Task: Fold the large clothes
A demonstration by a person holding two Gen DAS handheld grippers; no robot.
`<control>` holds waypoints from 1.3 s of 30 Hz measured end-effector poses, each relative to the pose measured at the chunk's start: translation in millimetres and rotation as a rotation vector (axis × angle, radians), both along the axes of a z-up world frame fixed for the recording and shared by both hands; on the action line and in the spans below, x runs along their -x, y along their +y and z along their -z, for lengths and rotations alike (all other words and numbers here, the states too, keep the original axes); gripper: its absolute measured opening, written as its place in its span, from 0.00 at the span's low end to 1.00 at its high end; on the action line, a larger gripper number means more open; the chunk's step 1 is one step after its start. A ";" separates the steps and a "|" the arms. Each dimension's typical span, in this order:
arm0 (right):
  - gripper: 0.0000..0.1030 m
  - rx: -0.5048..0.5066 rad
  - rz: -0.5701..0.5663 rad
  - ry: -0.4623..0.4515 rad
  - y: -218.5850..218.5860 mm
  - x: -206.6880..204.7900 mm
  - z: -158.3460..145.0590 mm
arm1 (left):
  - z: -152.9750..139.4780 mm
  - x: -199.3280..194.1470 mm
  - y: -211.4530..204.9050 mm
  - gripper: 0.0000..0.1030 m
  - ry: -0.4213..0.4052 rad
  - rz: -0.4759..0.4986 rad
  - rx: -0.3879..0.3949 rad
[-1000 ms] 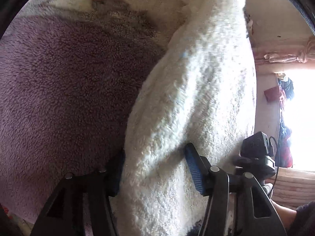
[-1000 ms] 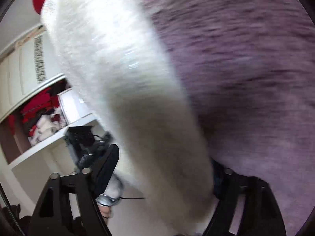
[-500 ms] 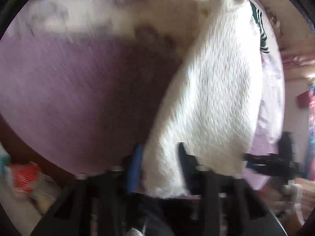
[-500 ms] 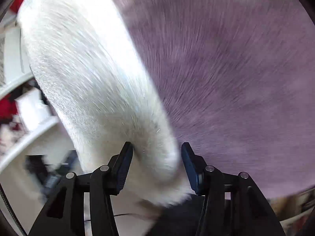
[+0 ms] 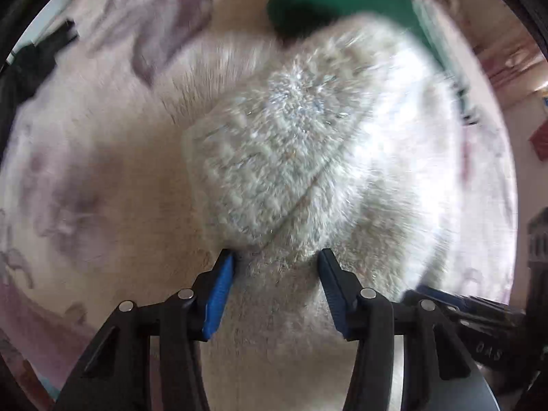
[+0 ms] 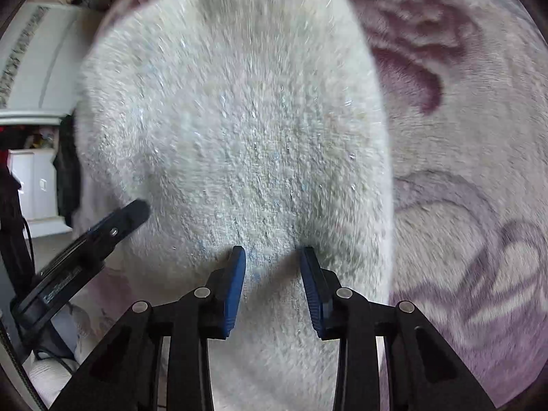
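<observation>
Mauve-patterned bedding (image 6: 479, 205) lay beneath everything. Between the right gripper (image 6: 273, 286)'s jaws, which had just been closing, sat the white fleece garment (image 6: 239, 120), pinched narrowly; the left gripper (image 5: 276, 291) held another fold of it at a wider gap. A second before, the garment hung over plain purple; now it bunched, doubled over, suggesting a fold underway. One garment, two grippers.

Bright daylight, heavy motion blur, fisheye bending and dark vignette at edges

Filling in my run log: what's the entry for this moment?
left gripper: shut on white garment | right gripper: closing on it | under: patterned blanket
</observation>
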State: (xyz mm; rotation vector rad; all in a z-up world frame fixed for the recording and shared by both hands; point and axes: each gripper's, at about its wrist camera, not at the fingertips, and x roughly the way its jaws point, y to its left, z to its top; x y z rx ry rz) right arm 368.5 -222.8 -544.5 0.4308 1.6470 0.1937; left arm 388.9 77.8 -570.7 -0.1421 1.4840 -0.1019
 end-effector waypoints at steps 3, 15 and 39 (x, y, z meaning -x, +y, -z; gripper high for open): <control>0.23 0.038 -0.005 0.012 9.3 -10.5 23.3 | 21.8 -2.8 23.0 0.82 0.023 -0.058 0.069; 0.23 -0.062 0.099 -0.053 23.6 -109.0 -58.0 | -59.3 -38.0 2.4 0.33 -0.151 0.002 0.071; 0.55 -0.208 0.101 0.196 -74.8 44.0 -47.3 | -101.3 140.1 130.1 0.52 0.057 -0.104 0.255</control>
